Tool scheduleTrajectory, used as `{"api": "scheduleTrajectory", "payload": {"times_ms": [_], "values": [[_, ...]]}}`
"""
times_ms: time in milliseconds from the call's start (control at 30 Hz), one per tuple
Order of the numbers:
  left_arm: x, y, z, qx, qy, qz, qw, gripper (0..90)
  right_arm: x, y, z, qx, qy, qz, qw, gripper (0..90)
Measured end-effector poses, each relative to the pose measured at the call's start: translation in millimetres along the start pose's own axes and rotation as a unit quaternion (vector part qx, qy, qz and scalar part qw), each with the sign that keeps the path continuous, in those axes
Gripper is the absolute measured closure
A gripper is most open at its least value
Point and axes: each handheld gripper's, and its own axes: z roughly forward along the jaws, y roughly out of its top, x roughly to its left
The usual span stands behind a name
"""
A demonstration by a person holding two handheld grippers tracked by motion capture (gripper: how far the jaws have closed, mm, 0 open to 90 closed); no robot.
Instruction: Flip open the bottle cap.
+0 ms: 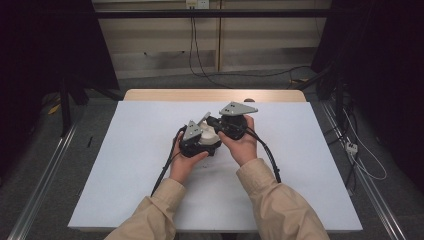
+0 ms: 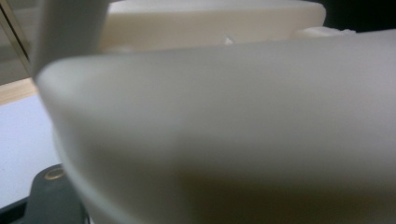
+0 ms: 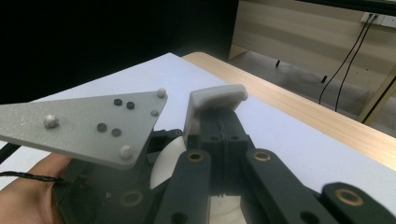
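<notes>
Both tongs meet over the middle of the white-topped table (image 1: 125,165), a little toward its far edge, where the person's two hands work close together. Left tongs (image 1: 206,131) are closed on a smooth cream-white rounded plastic object (image 1: 207,136), which sits between the hands just above the table surface; in the left gripper view the same pale curved body (image 2: 233,130) presses right up against the lens, too near and blurred to make out its full shape. Right tongs (image 3: 215,100) have their jaws drawn fully together, the pale pads pressed flat against each other with nothing between them, and they reach across the top of the left gripper, its grey three-cornered plate (image 3: 93,123) lying just beside them.

My reading is that the left hand (image 1: 186,162) grips the white object to hold it steady, while the right hand (image 1: 245,145) brings its closed tip over to press or prod at it from above, rather than to grasp it. Holding the piece low and central keeps it within easy reach of both hands. What exactly the right tip is aimed at I cannot tell, since the left gripper's body hides the contact point.
</notes>
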Motion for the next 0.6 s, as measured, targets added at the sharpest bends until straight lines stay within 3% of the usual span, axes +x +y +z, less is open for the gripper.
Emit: {"api": "scheduleTrajectory", "payload": {"times_ms": [600], "values": [[0.2,0.2,0.0,0.0,0.003,0.003,1.0,18.5,-1.8,7.2,8.0,-0.009,0.01,-0.002,0.9999,90.0]]}}
